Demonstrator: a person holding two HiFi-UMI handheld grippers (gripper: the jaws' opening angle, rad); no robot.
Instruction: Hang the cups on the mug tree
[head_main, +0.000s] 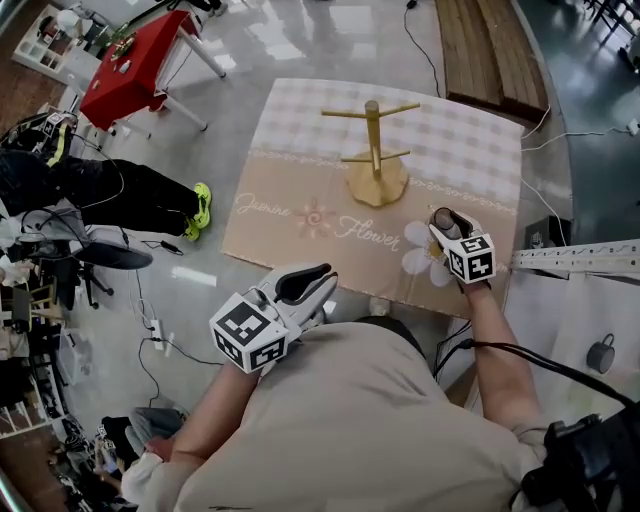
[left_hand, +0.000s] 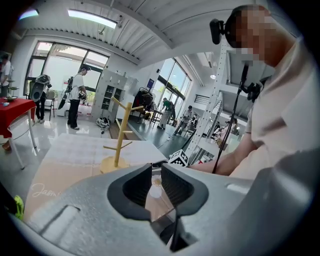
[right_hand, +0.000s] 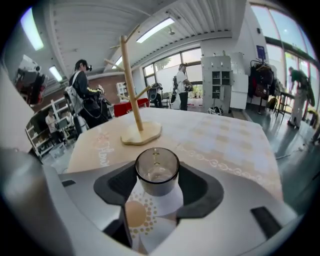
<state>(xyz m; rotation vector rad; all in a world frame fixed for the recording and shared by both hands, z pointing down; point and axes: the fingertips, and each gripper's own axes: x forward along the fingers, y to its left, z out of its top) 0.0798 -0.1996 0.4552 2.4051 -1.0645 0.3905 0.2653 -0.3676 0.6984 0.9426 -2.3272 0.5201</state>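
The wooden mug tree (head_main: 373, 150) stands bare at the far middle of the checked and flower-print tablecloth (head_main: 300, 180); it also shows as the mug tree (right_hand: 131, 85) and the mug tree (left_hand: 120, 132). A clear glass cup (right_hand: 157, 170) stands upright on the white flower print near the front right, the same cup (head_main: 443, 222) in the head view. My right gripper (right_hand: 157, 182) has its pads against both sides of it. My left gripper (head_main: 308, 283) hovers off the table's front edge, and in its own view the left gripper (left_hand: 156, 182) shows a narrow gap with nothing in it.
A red table (head_main: 135, 65) stands on the floor at far left, and wooden planks (head_main: 490, 50) lie beyond the table's right corner. Cables run over the floor. A dark mug (head_main: 601, 353) sits on a white surface at right. Several people stand far off.
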